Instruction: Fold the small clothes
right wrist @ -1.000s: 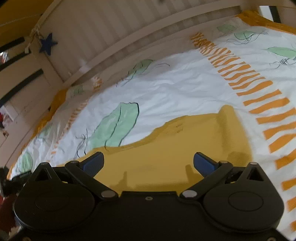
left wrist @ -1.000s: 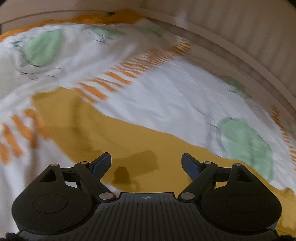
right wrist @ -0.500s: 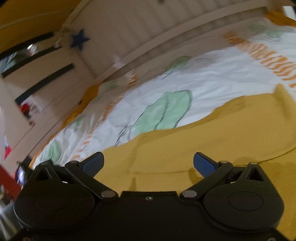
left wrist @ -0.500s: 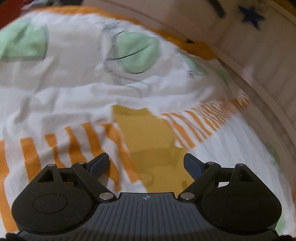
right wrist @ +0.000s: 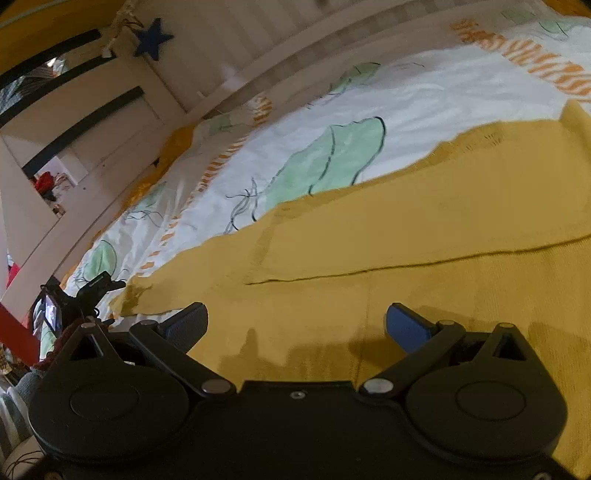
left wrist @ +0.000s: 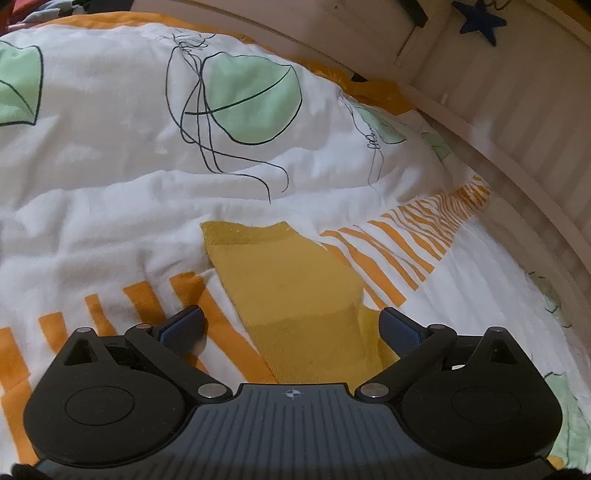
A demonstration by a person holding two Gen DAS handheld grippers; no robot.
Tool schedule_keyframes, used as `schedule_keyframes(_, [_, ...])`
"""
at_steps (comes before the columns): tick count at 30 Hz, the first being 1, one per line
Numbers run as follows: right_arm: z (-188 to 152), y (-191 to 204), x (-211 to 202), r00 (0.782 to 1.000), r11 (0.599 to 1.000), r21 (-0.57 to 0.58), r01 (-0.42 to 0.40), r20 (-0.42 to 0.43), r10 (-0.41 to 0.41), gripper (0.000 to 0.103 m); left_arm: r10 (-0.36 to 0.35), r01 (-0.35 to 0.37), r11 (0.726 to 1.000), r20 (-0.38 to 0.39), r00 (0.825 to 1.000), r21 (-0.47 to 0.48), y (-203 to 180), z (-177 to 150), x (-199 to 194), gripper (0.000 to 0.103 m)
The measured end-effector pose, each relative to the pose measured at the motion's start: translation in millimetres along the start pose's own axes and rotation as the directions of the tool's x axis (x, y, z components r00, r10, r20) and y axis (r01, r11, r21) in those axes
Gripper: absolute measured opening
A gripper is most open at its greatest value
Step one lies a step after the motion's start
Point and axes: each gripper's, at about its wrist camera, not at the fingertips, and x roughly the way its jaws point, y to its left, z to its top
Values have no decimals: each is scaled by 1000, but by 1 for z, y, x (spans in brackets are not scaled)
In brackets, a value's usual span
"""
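A mustard-yellow garment (right wrist: 424,229) lies flat on the bed, a fold seam running across it. In the left wrist view a narrow part of the garment (left wrist: 288,288) reaches away from me to a ribbed hem. My left gripper (left wrist: 291,323) hovers over this strip. Its jaws are opening, and the cloth lies under the gap with neither pad pressing it. My right gripper (right wrist: 297,323) is open just above the broad body of the garment, with nothing gripped.
The white bed cover (left wrist: 110,184) has green leaves and orange stripes and is lightly wrinkled. A white slatted bed rail (left wrist: 517,129) with a blue star (left wrist: 480,22) borders it. A black device (right wrist: 74,302) sits by the garment's narrow left end.
The left wrist view has swung from the garment's broad body to its narrow strip, and the left jaws stand wider. The right gripper has come lower and closer over the garment.
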Motion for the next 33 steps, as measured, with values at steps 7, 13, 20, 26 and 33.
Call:
schedule_keyframes(7, [0, 1, -1, 1000, 1000, -3, 8, 4, -8, 103, -27, 30, 992, 25, 999, -123, 13, 6, -6, 61])
schedule_keyframes(13, [3, -2, -1, 1000, 1000, 10, 15, -2, -15, 103, -85, 99, 977, 84, 993, -188, 12, 9, -24, 4])
schedule_keyframes(20, [13, -17, -1, 1000, 997, 68, 24, -21, -23, 103, -233, 233, 972, 149, 961, 17, -65, 12, -71, 4])
schedule_keyframes(26, [20, -25, -4, 1000, 994, 109, 16, -28, -13, 103, -432, 411, 892, 88, 898, 189, -152, -16, -113, 4])
schedule_keyframes(33, [34, -32, -18, 999, 991, 133, 24, 43, -30, 103, -611, 619, 746, -119, 783, 245, -232, -88, -140, 4])
